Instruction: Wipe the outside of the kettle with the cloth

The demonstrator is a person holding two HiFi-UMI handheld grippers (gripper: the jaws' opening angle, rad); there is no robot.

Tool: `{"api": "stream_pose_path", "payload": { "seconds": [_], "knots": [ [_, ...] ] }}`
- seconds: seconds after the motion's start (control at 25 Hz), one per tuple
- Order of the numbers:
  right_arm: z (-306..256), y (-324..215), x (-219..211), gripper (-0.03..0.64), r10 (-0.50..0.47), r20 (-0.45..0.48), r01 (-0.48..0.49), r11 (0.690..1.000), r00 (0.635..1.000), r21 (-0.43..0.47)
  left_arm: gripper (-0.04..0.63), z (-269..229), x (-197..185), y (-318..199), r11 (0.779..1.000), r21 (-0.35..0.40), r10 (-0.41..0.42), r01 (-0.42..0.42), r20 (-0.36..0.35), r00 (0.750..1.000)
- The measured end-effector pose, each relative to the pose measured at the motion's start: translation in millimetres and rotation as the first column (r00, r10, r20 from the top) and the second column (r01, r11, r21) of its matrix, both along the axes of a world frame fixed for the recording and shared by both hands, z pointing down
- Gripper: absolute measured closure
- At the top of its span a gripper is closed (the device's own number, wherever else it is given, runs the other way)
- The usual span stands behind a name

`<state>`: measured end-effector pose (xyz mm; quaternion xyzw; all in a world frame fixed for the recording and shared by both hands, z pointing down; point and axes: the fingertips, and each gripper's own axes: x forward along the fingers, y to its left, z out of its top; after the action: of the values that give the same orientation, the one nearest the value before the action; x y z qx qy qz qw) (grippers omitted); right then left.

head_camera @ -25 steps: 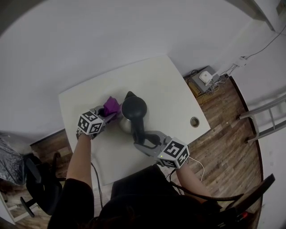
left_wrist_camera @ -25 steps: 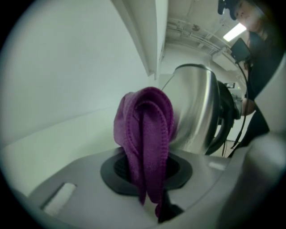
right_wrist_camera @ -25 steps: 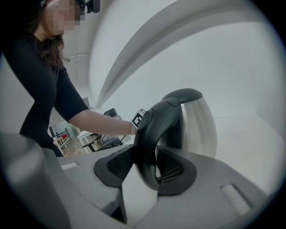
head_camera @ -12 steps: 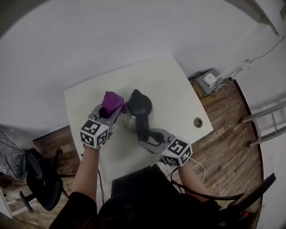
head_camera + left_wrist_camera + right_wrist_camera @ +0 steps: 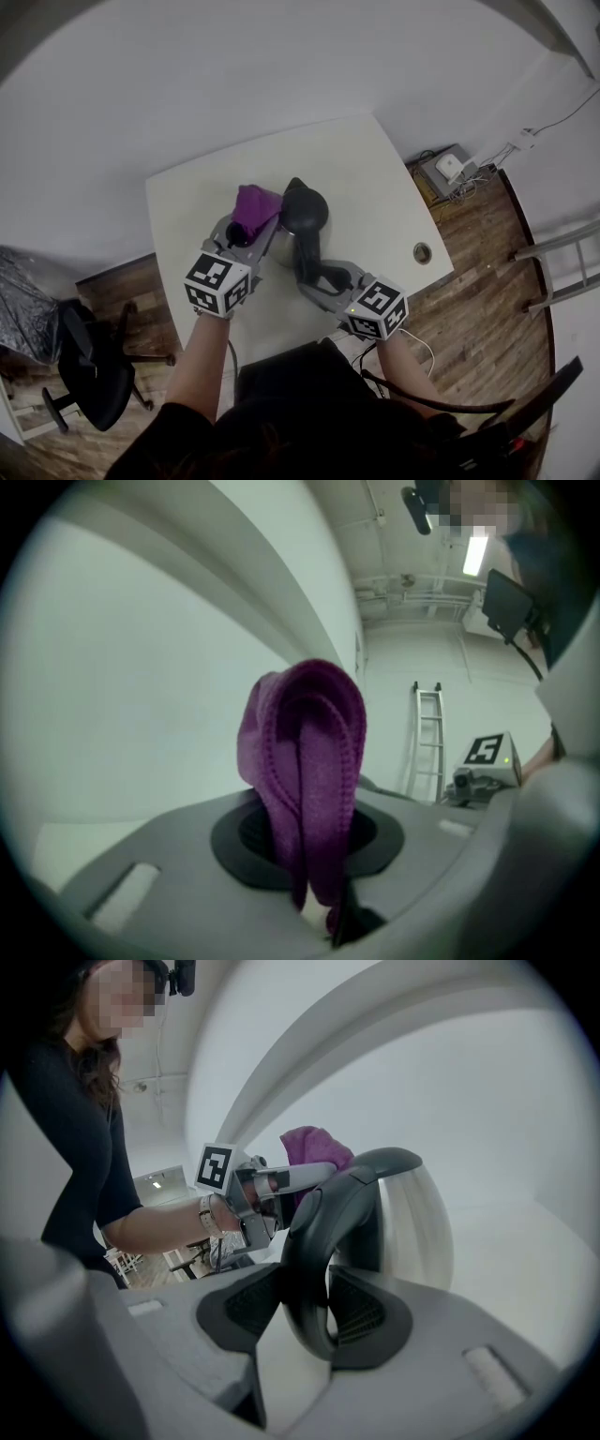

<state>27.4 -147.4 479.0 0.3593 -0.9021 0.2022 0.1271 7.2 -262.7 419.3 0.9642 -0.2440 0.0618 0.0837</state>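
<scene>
The kettle (image 5: 302,208) stands upright near the middle of the white table (image 5: 370,173), its dark lid facing up at me and its handle (image 5: 306,251) pointing back toward my side. My right gripper (image 5: 316,274) has that handle between its jaws: in the right gripper view the black loop of the handle fills the gap, and both ribbed pads press on it from either side, so the jaws stand partly apart around it. The shiny metal body rises behind the handle there.

The purple cloth (image 5: 255,206) is just beside the kettle's lid, on its left in the head view. It is bunched and folded over, and my left gripper (image 5: 249,231) has it pinched; the left gripper view shows the jaws drawn narrow on the lower folds, with the rest of the cloth standing up above them. From these views I cannot tell whether the cloth touches the kettle or is only close to it.

Further out, a small round hole (image 5: 423,251) sits near the table's right edge. A dark chair (image 5: 94,370) stands on the wooden floor (image 5: 473,314) to the left, and a ladder (image 5: 427,733) leans by the far wall.
</scene>
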Motion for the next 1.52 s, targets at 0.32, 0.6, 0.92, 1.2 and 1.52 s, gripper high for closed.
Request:
{"api": "stream_pose_path", "payload": {
  "seconds": [0.32, 0.6, 0.92, 1.2, 1.52],
  "knots": [
    [0, 0, -1, 0.459, -0.001, 0.005, 0.001, 1.0, 1.0, 0.002, 0.509, 66, -21, -9, 0.981, -0.179, -0.07, 0.072, 0.02, 0.997],
    [-1, -1, -3, 0.459, -0.002, 0.006, 0.002, 1.0, 1.0, 0.003, 0.511, 132, -28, -13, 0.929, -0.344, -0.11, 0.136, 0.095, 0.989],
    [-1, -1, -4, 0.459, -0.006, 0.005, 0.006, 1.0, 1.0, 0.001, 0.511, 174, -30, -6, 0.889, -0.433, -0.086, 0.151, 0.165, 0.982],
    [0, -1, -6, 0.459, -0.003, 0.007, 0.003, 1.0, 1.0, 0.005, 0.51, 123, -42, -11, 0.935, -0.331, -0.103, 0.128, 0.093, 0.99],
    [-1, 1, -5, 0.459, -0.008, 0.016, 0.008, 1.0, 1.0, 0.013, 0.509, -9, -11, 43, 0.983, -0.058, 0.173, -0.173, -0.006, 0.985]
  ]
}}
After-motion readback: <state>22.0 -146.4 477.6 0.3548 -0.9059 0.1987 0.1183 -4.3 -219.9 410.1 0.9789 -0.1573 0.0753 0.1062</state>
